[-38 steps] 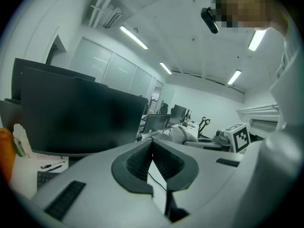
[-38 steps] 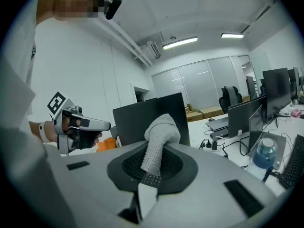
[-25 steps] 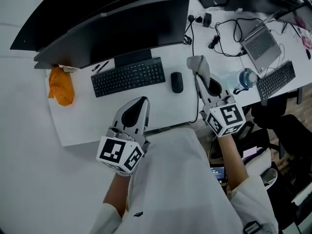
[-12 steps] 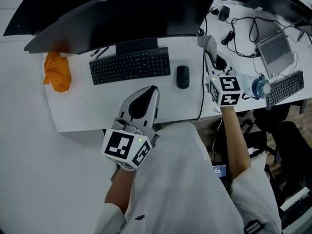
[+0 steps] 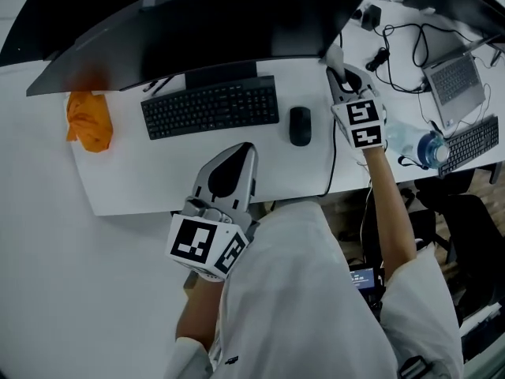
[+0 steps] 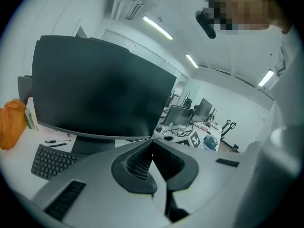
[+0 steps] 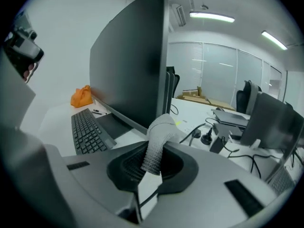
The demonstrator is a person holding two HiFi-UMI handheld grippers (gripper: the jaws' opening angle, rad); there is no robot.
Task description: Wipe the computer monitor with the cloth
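Pinching a grey, waffle-textured cloth (image 7: 156,137) between its jaws, the right gripper (image 5: 339,68) hangs just beside the right edge of the broad, dark monitor (image 5: 221,30). The left gripper (image 6: 152,144) has its jaws pressed together on nothing, above the white desk's (image 5: 134,188) front edge, near the flat black keyboard (image 5: 210,106).

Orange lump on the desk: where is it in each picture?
Head view: the orange lump lies at the left, on the desk, left of the keyboard.
Left gripper view: at the far left edge, beside the monitor.
Right gripper view: small, left of middle, past the keyboard's far end.
Shared landmark: the black keyboard.
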